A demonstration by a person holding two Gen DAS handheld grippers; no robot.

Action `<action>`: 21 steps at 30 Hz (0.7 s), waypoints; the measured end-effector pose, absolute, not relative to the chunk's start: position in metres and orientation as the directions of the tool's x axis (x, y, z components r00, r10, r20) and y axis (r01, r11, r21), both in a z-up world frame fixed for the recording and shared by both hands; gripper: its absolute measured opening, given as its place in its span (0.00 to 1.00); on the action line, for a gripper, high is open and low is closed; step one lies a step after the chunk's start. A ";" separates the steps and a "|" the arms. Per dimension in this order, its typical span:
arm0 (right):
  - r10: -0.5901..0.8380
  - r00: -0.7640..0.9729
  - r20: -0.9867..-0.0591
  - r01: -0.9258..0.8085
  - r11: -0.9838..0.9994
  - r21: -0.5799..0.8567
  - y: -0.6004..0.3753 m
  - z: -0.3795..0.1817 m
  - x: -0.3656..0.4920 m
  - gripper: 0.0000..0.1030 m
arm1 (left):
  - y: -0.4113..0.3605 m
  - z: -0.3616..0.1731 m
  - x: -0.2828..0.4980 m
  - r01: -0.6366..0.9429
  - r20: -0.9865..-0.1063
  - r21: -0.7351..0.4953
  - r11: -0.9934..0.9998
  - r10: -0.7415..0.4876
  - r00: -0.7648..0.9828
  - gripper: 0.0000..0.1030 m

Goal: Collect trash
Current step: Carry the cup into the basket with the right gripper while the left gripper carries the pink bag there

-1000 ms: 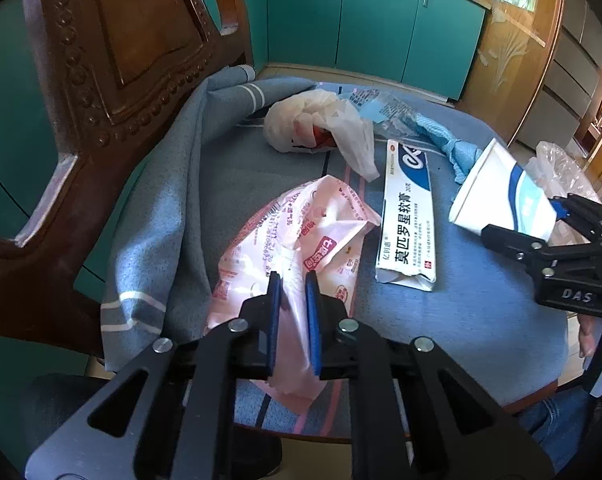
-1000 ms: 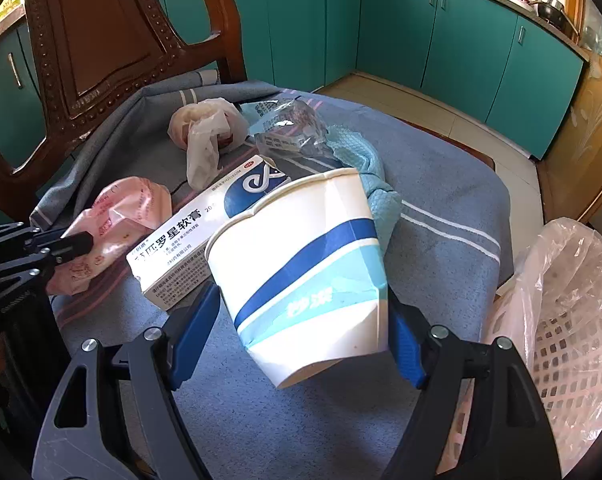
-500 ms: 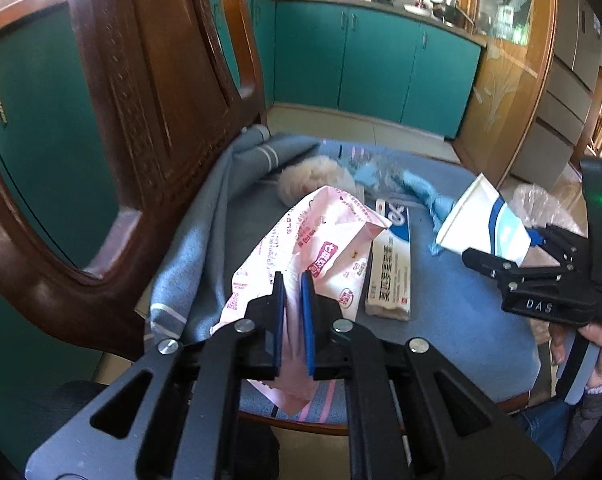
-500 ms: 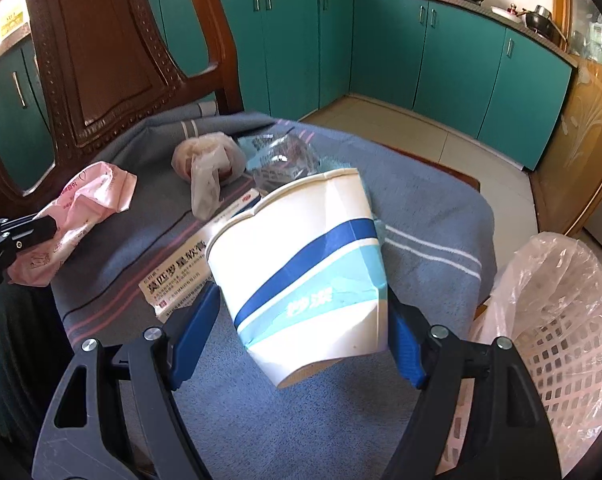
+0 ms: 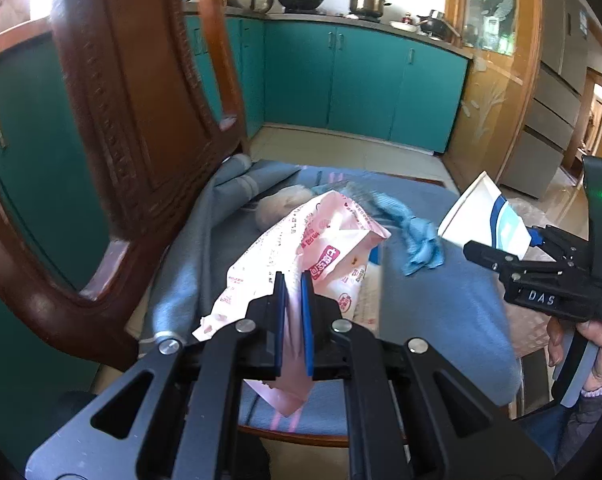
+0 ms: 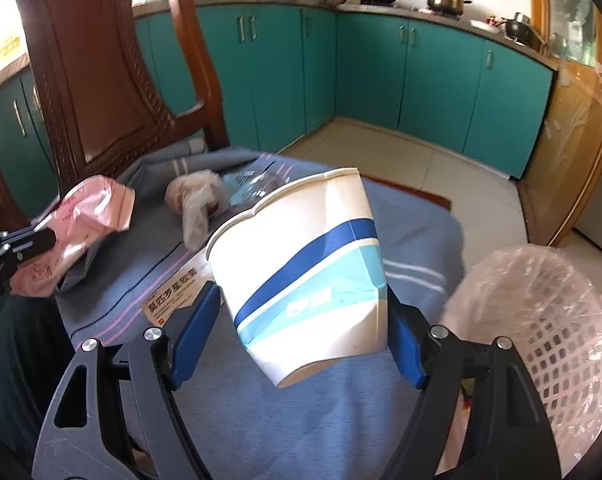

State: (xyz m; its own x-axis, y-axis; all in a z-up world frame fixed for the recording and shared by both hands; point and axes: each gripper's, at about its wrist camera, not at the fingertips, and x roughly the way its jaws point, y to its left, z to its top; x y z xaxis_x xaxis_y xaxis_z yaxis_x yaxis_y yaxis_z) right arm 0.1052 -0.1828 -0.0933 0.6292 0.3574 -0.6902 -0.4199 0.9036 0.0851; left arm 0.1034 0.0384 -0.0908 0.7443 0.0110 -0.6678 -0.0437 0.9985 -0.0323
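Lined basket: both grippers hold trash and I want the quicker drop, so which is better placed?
Right. The right gripper holds the paper cup beside the lined basket; the left gripper, with the pink wrapper, is by the chair back.

"DAS" is printed on the right gripper (image 5: 537,258).

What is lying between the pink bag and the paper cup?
In the right wrist view, a crumpled whitish wrapper lies on the blue cloth between the pink plastic bag and the white-and-blue paper cup.
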 end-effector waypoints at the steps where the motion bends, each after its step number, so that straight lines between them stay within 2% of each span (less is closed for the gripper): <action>1: 0.354 0.643 -0.680 -0.401 0.911 0.096 -0.193 -0.089 0.104 0.74 | 0.034 -0.089 0.104 -0.030 -0.664 -0.033 0.999 0.001 0.748 0.09; 7: 0.257 0.720 -0.645 -0.232 0.965 0.126 -0.269 -0.076 0.096 0.74 | -0.012 -0.081 0.118 0.093 -0.650 -0.058 0.994 -0.109 0.752 0.09; 9: 0.179 0.735 -0.654 -0.131 0.984 0.122 -0.303 -0.078 0.092 0.74 | -0.029 -0.081 0.124 0.135 -0.649 -0.063 0.989 -0.144 0.747 0.09; 13: -0.001 0.714 -0.700 0.024 0.999 0.023 -0.341 -0.090 0.082 0.74 | -0.067 -0.087 0.140 0.215 -0.660 -0.079 0.973 -0.213 0.720 0.09; 21: -0.017 0.704 -0.710 0.074 0.996 0.050 -0.361 -0.091 0.076 0.74 | -0.128 -0.100 0.150 0.319 -0.684 -0.078 0.944 -0.284 0.672 0.09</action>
State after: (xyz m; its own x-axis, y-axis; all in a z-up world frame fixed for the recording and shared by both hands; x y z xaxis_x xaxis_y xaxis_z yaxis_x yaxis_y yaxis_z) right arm 0.0757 -0.3609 -0.0908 0.7038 -0.0165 -0.7102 0.0737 0.9960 0.0499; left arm 0.1495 -0.1285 -0.1004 0.6717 -0.2837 -0.6843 0.3191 0.9445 -0.0784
